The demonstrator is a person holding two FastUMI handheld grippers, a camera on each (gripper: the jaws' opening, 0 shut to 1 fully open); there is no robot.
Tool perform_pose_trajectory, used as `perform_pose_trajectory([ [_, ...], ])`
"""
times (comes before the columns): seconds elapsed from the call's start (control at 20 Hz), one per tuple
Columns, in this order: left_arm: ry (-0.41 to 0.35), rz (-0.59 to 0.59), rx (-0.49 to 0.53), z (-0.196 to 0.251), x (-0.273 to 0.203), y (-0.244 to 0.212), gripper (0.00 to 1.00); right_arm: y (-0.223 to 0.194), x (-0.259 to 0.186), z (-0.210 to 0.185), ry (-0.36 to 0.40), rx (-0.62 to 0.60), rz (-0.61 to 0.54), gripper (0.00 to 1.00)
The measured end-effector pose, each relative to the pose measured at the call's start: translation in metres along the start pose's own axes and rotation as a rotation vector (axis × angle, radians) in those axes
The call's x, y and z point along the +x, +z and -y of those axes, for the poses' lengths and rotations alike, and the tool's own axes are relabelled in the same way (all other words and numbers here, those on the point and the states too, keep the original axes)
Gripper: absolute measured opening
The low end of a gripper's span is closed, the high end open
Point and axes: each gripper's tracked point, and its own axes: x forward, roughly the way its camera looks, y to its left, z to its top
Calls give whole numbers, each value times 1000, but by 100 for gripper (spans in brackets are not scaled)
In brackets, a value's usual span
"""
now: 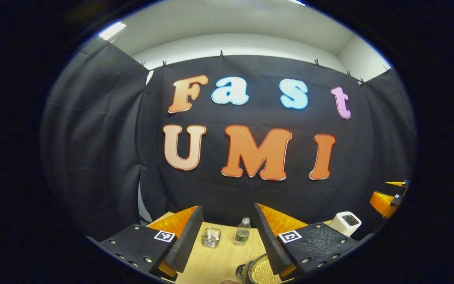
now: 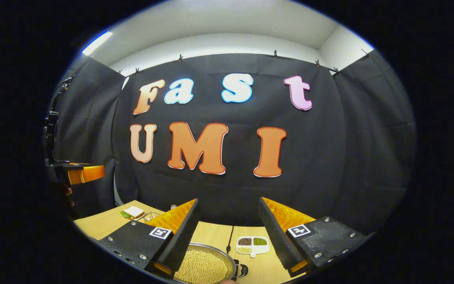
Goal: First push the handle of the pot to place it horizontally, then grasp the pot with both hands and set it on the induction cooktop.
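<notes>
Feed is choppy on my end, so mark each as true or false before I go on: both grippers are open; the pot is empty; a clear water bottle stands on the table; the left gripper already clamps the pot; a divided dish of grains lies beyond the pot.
1. Both grippers are open. True: the left gripper and the right gripper each have their fingers spread wide.
2. The pot is empty. False: it holds small yellowish grains.
3. A clear water bottle stands on the table. True, upright beside a small glass container.
4. The left gripper clamps the pot. False: nothing sits between its fingers.
5. A divided dish lies beyond the pot. True.
</notes>
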Motion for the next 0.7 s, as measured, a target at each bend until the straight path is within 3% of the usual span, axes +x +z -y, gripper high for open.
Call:
perform_pose_trajectory([
  [0.05,9,28,-4,-4,-10,14,79,7,-7,-6,15,7,9,89],
  [0.1,16,57,-13,-9,-15,29,79,13,-11,-9,28,9,19,98],
  [0.2,20,105,-34,-20,-24,54,78,26,-19,-10,34,-1,51,94],
  [0.25,26,107,-33,-21,-28,55,77,32,-21,-11,29,-5,77,98],
  [0.4,53,129,-17,-24,-39,64,77,27,-28,-16,27,4,76,94],
  [0.5,48,142,-11,-21,-47,68,77,28,-32,-18,51,-4,77,97],
  [0.7,26,178,-5,-16,-49,77,78,37,-33,-11,22,-11,106,95],
])
